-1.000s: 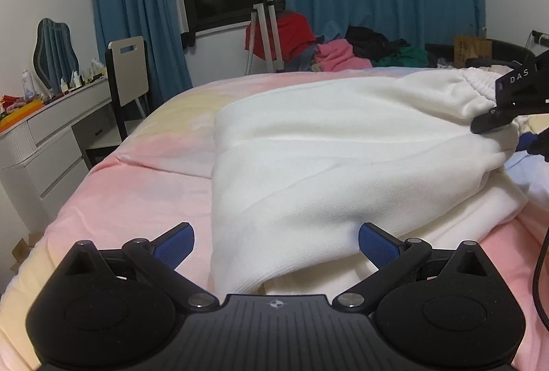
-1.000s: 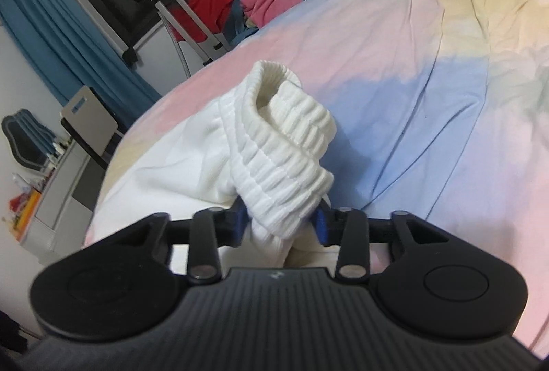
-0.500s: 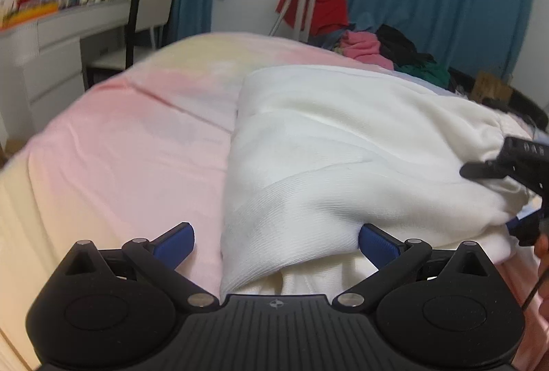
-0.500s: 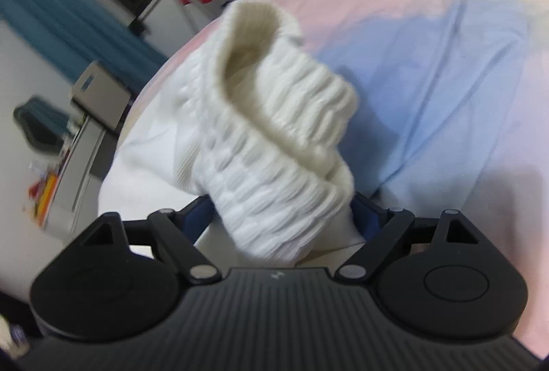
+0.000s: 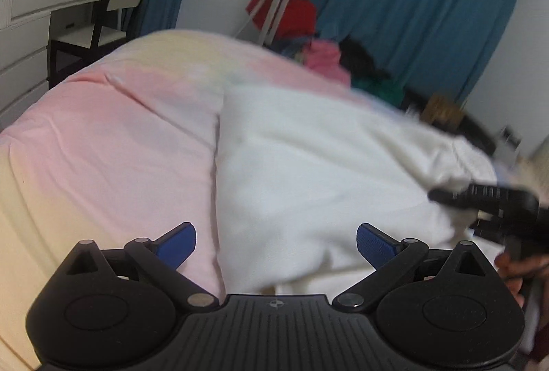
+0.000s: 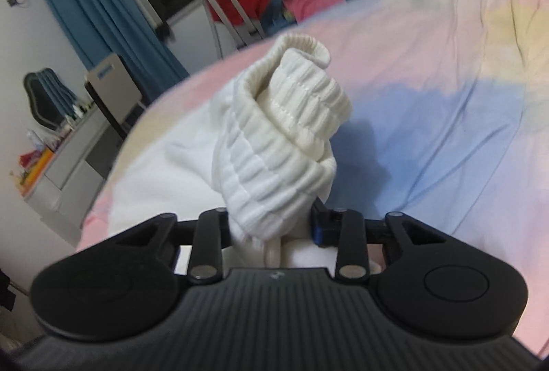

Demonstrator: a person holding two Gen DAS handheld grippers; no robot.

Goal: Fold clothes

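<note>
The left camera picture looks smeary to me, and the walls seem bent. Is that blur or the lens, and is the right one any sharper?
Left wrist view: motion blur smears the white garment and the right gripper; the open left gripper stays crisp. The curved curtains come from fisheye distortion. Right wrist view: sharper, with the ribbed cuff showing its texture and casting a soft shadow on the bedsheet.

Left gripper (image 5: 276,246) — matte black body, ribbed central plate bearing a small round emblem, two smooth circular housings at either side, triangular cut-outs above them. Black linkage arms pinned with silver rivets. Finger pads (image 5: 374,246) blue and finely textured.

Right gripper (image 6: 272,223) — same black ribbed body, round housings, silver rivets, blue pad edge showing. Seen from the left wrist view as a blurred black shape, bare skin of the right hand (image 5: 511,271) beneath it.
</note>
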